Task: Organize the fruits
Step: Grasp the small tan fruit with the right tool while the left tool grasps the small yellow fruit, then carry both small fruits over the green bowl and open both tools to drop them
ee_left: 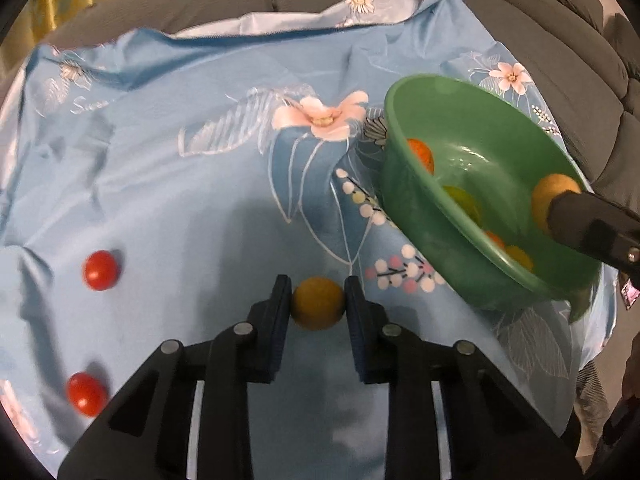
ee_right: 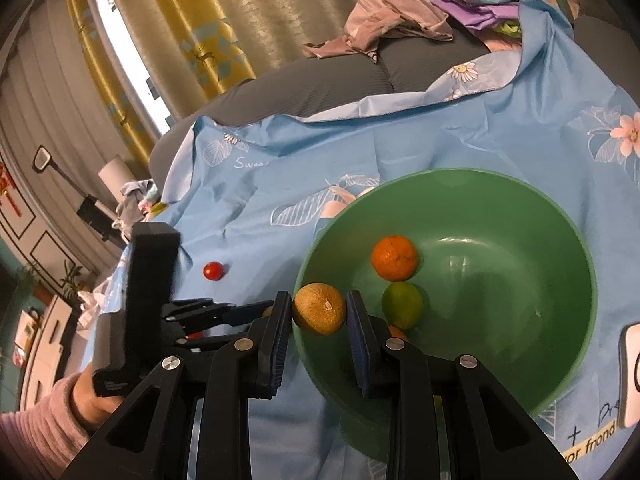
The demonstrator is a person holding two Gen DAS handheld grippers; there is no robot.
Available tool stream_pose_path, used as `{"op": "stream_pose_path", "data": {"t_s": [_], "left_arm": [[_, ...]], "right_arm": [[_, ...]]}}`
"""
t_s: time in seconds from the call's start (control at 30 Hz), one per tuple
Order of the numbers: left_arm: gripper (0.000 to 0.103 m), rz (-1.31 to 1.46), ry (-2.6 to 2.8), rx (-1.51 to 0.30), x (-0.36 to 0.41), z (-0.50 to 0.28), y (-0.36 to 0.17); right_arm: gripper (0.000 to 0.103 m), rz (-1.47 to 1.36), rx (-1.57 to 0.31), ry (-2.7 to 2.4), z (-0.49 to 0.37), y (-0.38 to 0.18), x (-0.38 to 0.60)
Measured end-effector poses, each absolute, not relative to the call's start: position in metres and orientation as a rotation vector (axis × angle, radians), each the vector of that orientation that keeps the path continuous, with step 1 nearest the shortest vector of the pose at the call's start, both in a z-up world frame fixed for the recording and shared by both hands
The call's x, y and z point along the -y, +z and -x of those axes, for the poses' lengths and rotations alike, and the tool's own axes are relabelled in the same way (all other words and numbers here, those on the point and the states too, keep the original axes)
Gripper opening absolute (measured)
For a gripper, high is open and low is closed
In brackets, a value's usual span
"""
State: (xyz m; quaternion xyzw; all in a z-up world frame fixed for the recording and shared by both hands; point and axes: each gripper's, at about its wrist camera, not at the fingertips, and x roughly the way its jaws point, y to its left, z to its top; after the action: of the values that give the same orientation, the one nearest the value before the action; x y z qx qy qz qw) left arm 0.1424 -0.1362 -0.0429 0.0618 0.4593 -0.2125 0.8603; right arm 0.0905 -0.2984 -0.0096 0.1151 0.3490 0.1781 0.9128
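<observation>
My left gripper (ee_left: pixel 318 290) is shut on a yellow-brown round fruit (ee_left: pixel 318 303) just above the blue floral cloth (ee_left: pixel 180 200). Two red tomatoes (ee_left: pixel 100 270) (ee_left: pixel 86 394) lie on the cloth to its left. My right gripper (ee_right: pixel 319 306) is shut on a brownish-yellow fruit (ee_right: pixel 320 308) and holds it over the near left rim of the green bowl (ee_right: pixel 520 208). The bowl holds an orange (ee_right: pixel 395 257), a green lime (ee_right: pixel 402 305) and a partly hidden orange fruit. In the left wrist view the bowl (ee_left: pixel 460 208) is at the right with the right gripper (ee_left: pixel 560 200) reaching into it.
A grey sofa (ee_right: pixel 340 80) with piled clothes (ee_right: pixel 384 20) runs behind the cloth. One tomato (ee_right: pixel 213 270) shows in the right wrist view beside the left gripper's body (ee_right: pixel 148 280). A white phone-like object (ee_right: pixel 630 376) lies at the right edge. Curtains and a window stand at the far left.
</observation>
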Motion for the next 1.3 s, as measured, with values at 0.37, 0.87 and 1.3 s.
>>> {"op": "stream_pose_path", "data": {"t_s": [0.37,0.87,1.3], "left_arm": [[0.027,-0.162,-0.405,-0.847,0.125,-0.105,0.005],[0.027,-0.205,-0.447,-0.768,0.154,-0.092,0.033],[0.027,-0.284,-0.550,-0.761,0.216,-0.099,0.029]], "right_arm": [[0.029,-0.218,-0.700,0.393,-0.073,0.005,0.287],[0.029,-0.238,-0.665,0.361,-0.056,0.015,0.304],[0.029,-0.285,-0.681,0.251,-0.055,0.004,0.348]]}}
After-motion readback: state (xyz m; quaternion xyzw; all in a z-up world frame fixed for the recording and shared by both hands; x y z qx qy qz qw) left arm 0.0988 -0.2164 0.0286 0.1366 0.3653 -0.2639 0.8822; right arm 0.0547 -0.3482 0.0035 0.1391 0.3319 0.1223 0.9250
